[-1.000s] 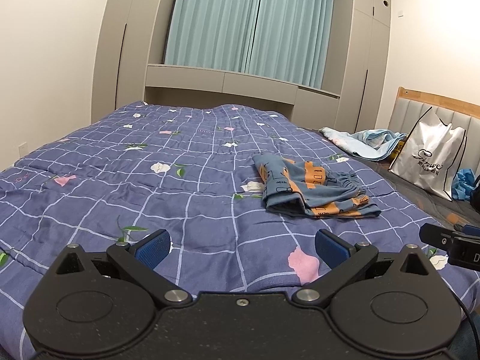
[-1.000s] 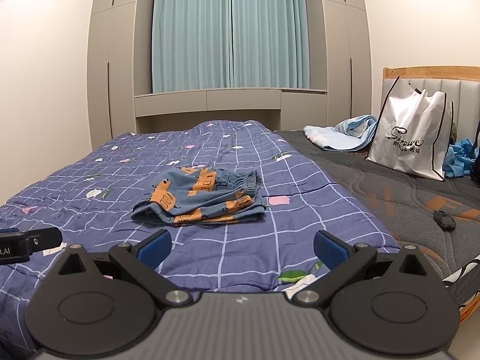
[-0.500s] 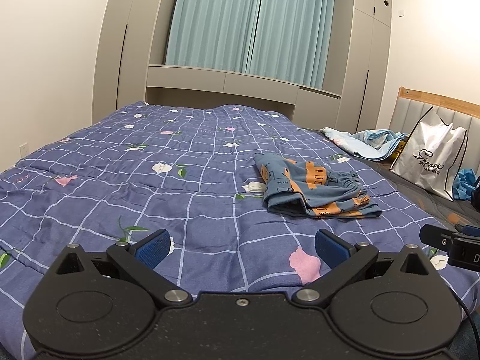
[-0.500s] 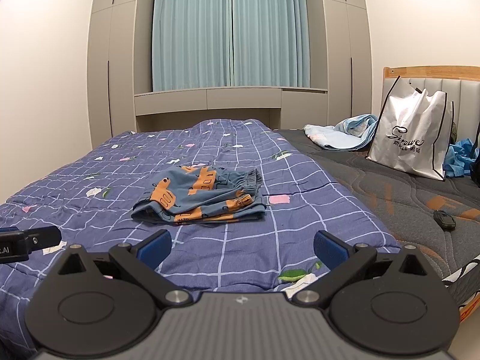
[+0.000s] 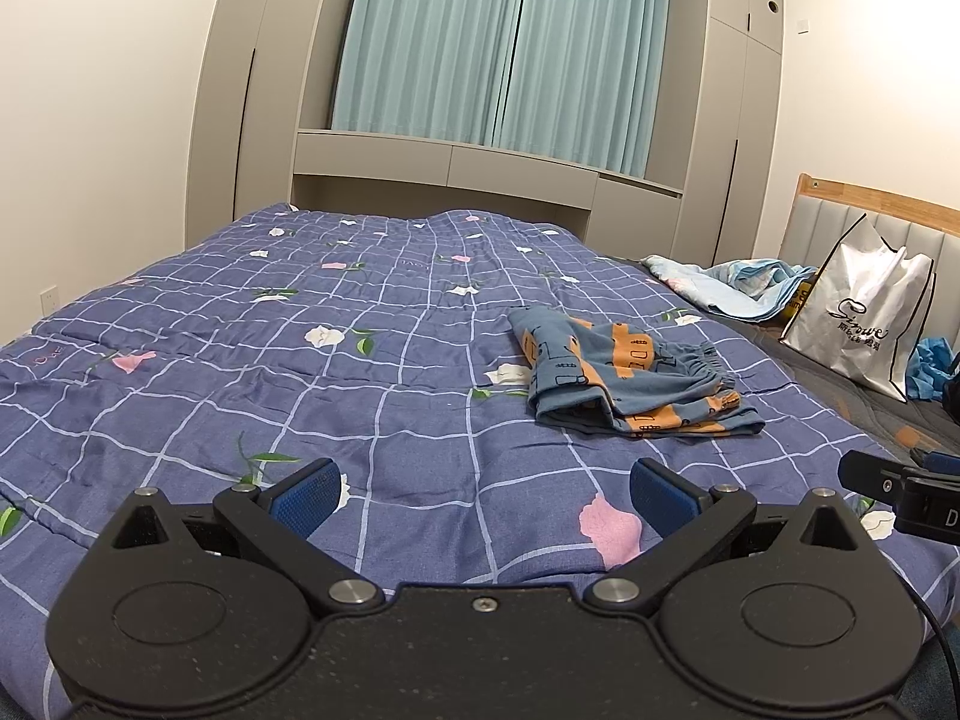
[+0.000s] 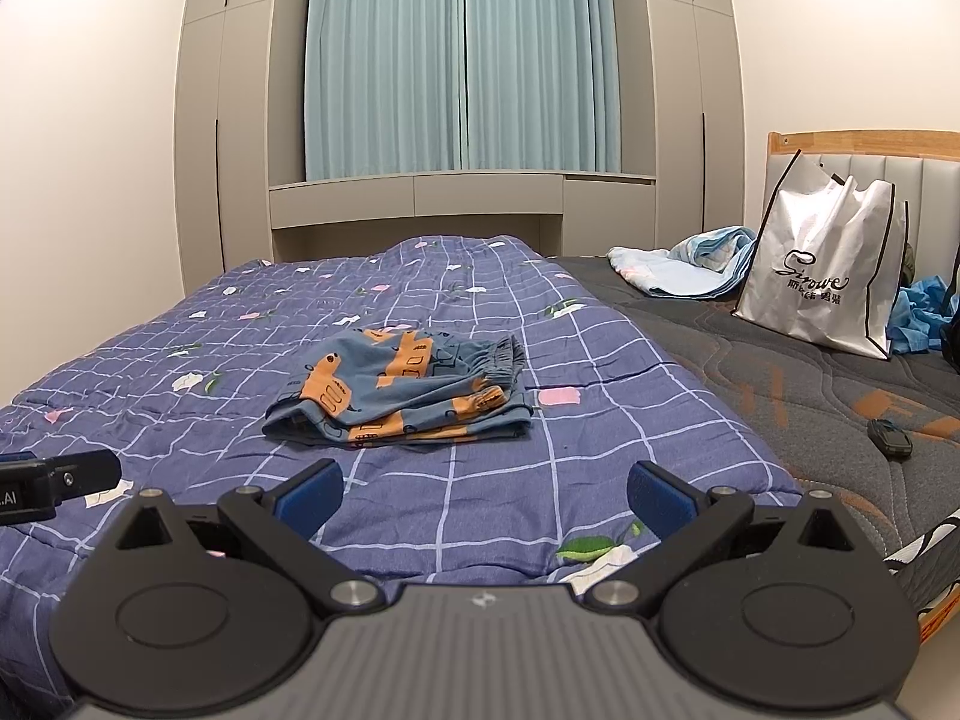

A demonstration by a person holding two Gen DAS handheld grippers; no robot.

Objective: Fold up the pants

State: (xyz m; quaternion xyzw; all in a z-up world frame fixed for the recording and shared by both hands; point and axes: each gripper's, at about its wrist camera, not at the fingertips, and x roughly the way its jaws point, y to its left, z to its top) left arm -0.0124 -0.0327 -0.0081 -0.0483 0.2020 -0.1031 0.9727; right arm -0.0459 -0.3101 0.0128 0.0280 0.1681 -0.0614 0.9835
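Observation:
Blue pants with orange patches (image 5: 630, 378) lie folded in a small stack on the purple checked quilt (image 5: 300, 360), right of centre in the left wrist view. In the right wrist view the pants (image 6: 402, 390) rest a little left of centre, waistband toward the far right. My left gripper (image 5: 483, 495) hovers open near the bed's front edge, well short of the pants, nothing between its blue pads. My right gripper (image 6: 483, 495) is open too, empty, just in front of the stack. Each gripper's side pokes into the other's view.
A white shopping bag (image 6: 828, 282) leans against the headboard at the right. A light blue blanket (image 6: 678, 270) is bunched on the dark mattress (image 6: 780, 384). A small black object (image 6: 888, 438) lies on that mattress. Wardrobes and teal curtains stand beyond the bed.
Both views have shifted very slightly; the pants stay where they lie and both grippers remain open.

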